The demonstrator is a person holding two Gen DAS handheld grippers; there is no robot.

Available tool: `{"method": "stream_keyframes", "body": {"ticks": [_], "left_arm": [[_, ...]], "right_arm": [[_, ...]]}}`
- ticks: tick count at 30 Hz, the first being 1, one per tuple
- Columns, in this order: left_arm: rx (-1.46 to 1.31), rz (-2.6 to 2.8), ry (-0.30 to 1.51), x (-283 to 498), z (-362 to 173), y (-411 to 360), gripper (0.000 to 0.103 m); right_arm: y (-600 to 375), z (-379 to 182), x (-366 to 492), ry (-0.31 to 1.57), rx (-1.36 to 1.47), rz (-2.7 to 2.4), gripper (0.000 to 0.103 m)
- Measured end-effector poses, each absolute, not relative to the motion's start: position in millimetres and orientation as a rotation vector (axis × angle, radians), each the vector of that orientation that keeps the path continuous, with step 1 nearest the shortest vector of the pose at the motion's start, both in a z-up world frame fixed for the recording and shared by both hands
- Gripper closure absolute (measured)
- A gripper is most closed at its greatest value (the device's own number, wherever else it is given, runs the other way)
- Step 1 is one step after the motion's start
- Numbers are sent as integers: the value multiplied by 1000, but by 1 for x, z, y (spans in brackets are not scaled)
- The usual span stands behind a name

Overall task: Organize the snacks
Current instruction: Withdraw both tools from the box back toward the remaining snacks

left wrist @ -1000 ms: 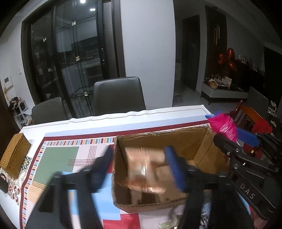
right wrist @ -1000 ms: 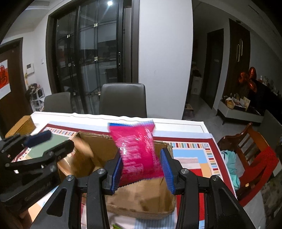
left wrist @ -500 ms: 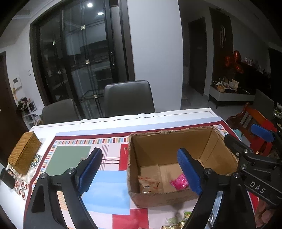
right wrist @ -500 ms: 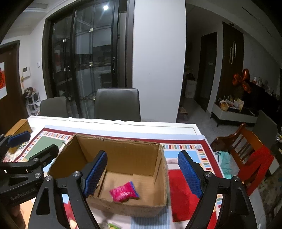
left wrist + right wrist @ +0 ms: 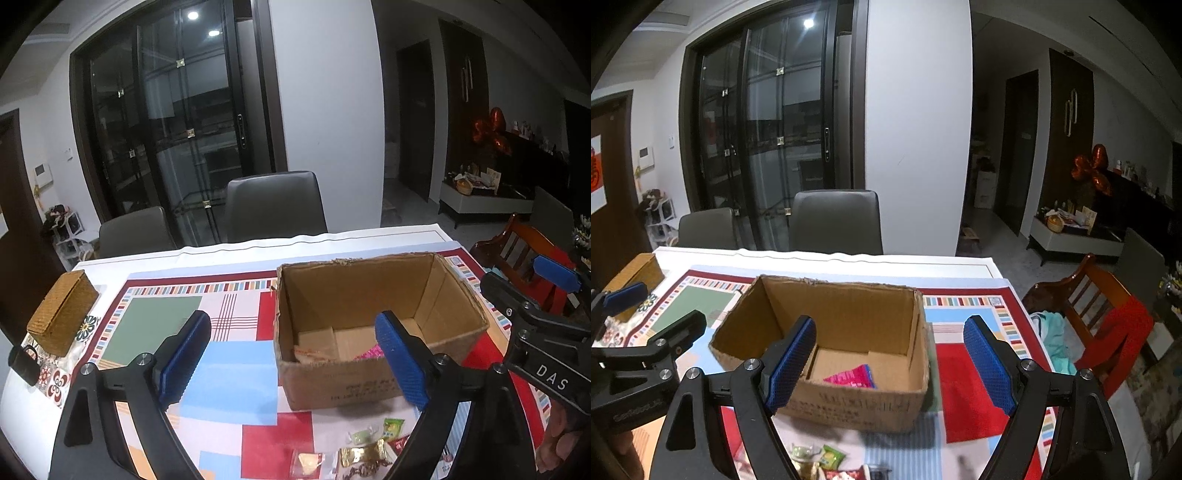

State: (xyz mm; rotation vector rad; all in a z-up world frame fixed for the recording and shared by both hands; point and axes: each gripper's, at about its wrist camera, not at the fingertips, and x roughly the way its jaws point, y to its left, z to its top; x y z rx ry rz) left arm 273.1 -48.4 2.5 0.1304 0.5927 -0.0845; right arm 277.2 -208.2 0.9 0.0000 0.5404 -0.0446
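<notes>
An open cardboard box [image 5: 332, 384] [image 5: 857, 406] stands on the patterned tablecloth. Inside lie a pink snack packet [image 5: 851, 377] [image 5: 365, 353] and a tan packet [image 5: 314, 352]. Loose wrapped snacks [image 5: 365, 448] [image 5: 823, 461] lie on the cloth in front of the box. My left gripper [image 5: 291, 362] is open and empty, above the near side of the box. My right gripper [image 5: 890, 365] is open and empty, above the box's front wall. Each gripper shows at the edge of the other's view.
A woven basket box [image 5: 61, 314] sits at the table's left edge, with a dark small object [image 5: 24, 363] near it. Two grey chairs [image 5: 275, 206] stand behind the table. A wooden chair with red cloth [image 5: 1108, 317] stands at the right.
Both grippers opened and dropped their packets, the tan one and the pink one, into the box. Both grippers then drew back and up from the box.
</notes>
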Motion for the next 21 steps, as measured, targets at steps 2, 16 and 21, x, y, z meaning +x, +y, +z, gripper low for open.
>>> {"method": "stream_keyframes", "body": {"ticks": [2, 16, 21], "left_arm": [[133, -81, 592, 267, 1, -47, 12], [137, -69, 597, 237, -12, -43, 12], [137, -66, 614, 229, -20, -40, 12]], "right_arm": [[-208, 0, 272, 542, 3, -43, 20], [-213, -16, 241, 563, 15, -52, 20], [-210, -22, 233, 571, 8, -52, 20]]}}
